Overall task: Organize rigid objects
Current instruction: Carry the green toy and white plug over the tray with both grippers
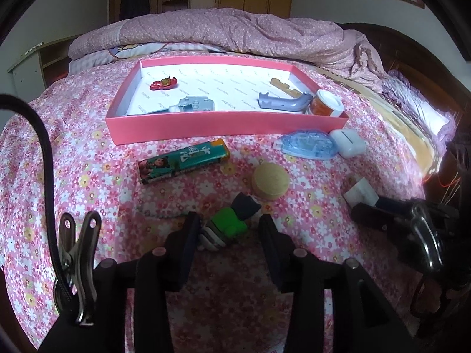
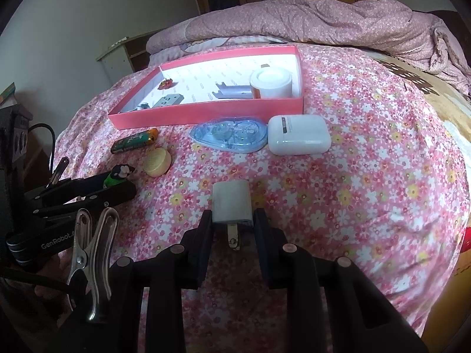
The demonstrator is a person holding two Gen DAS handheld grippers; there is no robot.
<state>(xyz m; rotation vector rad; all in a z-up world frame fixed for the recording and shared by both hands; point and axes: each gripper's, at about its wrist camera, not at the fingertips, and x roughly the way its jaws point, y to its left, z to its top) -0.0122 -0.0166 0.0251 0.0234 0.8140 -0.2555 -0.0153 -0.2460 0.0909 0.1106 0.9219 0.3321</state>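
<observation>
A small green and black toy figure (image 1: 228, 225) lies on the flowered bedspread between the fingers of my left gripper (image 1: 228, 229), which stands open around it, with a gap at the right pad. My right gripper (image 2: 232, 220) is shut on a white charger plug (image 2: 232, 203), prongs pointing back at the camera, low over the bedspread. A pink shallow box (image 1: 226, 123) sits farther back and holds a red toy car (image 1: 163, 83), a grey metal plate (image 1: 195, 104), a grey pipe piece (image 1: 282, 101) and a white-lidded orange jar (image 1: 325, 104).
Loose on the bedspread in front of the box lie a teal lighter (image 1: 184, 160), a round cork disc (image 1: 270, 181), a blue correction tape (image 2: 229, 135) and a white earbud case (image 2: 297, 135). A bunched pink quilt (image 1: 250, 32) lies behind the box.
</observation>
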